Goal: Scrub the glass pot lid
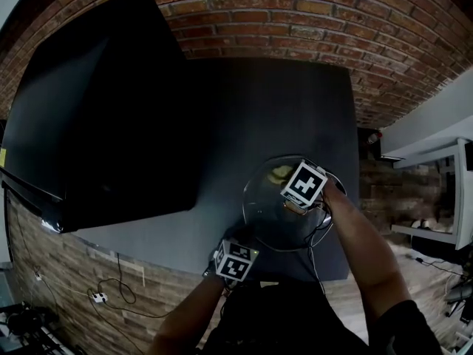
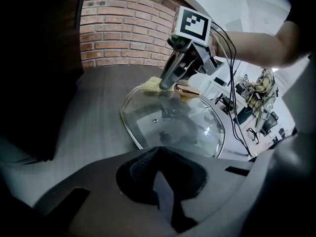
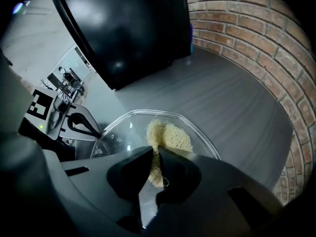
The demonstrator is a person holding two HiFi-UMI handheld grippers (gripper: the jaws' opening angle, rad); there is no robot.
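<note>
Head view: right gripper (image 3: 156, 153) clamps fibrous scrubber (image 3: 174, 135) on glass lid (image 3: 121, 131); left gripper (image 2: 158, 149) closed.

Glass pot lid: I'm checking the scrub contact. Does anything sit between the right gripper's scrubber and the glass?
Nothing visible does. The right gripper clamps the yellow mesh scrubber, which lies directly on the glass pot lid.

Head view: high above, faces steeply down on table (image 1: 281, 109); brick wall (image 1: 295, 21) across top.
Left gripper view: low, close to table, faces across lid (image 2: 173, 127) toward right gripper (image 2: 165, 85) and wall.
Right gripper view: just above lid, very near, faces down along own jaws past scrubber (image 3: 170, 137); left gripper (image 3: 86, 125) at left edge.
Shared: lid and table in all three; each gripper view catches other gripper.
</note>
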